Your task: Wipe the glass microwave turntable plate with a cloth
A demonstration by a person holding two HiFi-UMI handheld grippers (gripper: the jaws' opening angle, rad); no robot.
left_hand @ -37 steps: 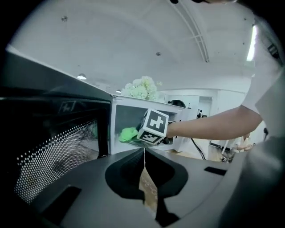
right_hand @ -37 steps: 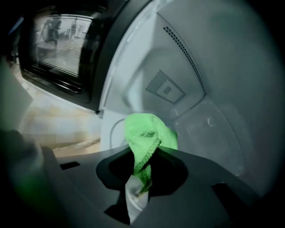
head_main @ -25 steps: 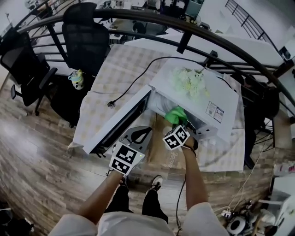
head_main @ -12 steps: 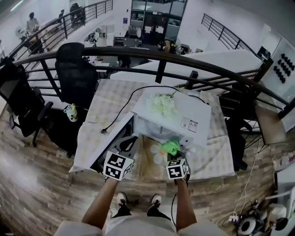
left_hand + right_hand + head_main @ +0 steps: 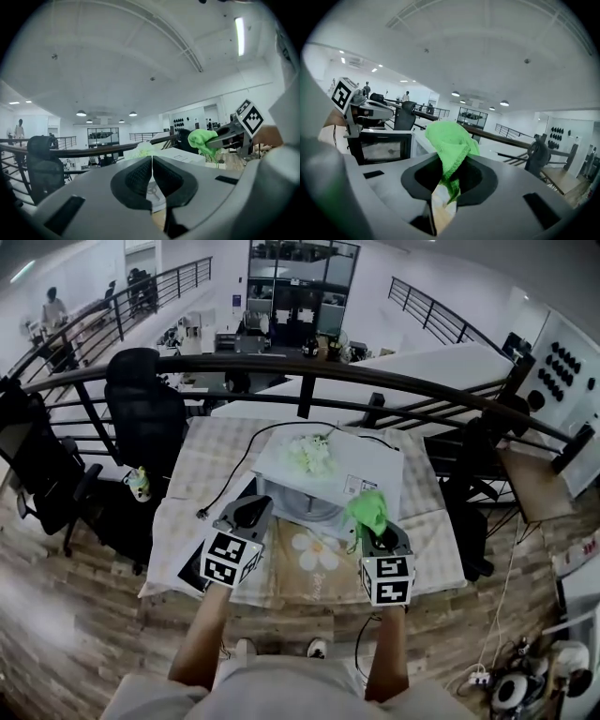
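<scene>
Cloth (image 5: 449,138) is bright green and nubby, bunched into a crumpled peak w/ a thin tail hanging down btwn the jaws. Right claw (image 5: 451,177) is clamped on it, jaws almost closed, only fabric in the gap. In the head view the cloth is held up in the air near the front right corner of the microwave (image 5: 361,470); can't tell if it touches.

Plate (image 5: 302,506) shows as a pale grey round disc lying flat inside the open microwave, at 12 o'clock from the hands. Too small to see any marks on it.

Left claw (image 5: 152,161) has its jaws pressed together w/ nothing held. It hovers at approx 9 o'clock of the plate, above the door (image 5: 191,574), which swings out toward 7 o'clock.

Table (image 5: 441,559) has a checked cover; its front edge runs just ahead of both forearms. A daisy-print mat (image 5: 314,554) lies btwn the two claws, in front of the microwave. Bare tabletop shows at 3 o'clock of the microwave. A cord (image 5: 246,465) trails across the table toward 9 o'clock. Flowers (image 5: 309,454) sit on the microwave top. A railing (image 5: 187,364) curves past the far edge at 12 o'clock, and an office chair (image 5: 141,404) stands at 10 o'clock, off the table's left edge.
</scene>
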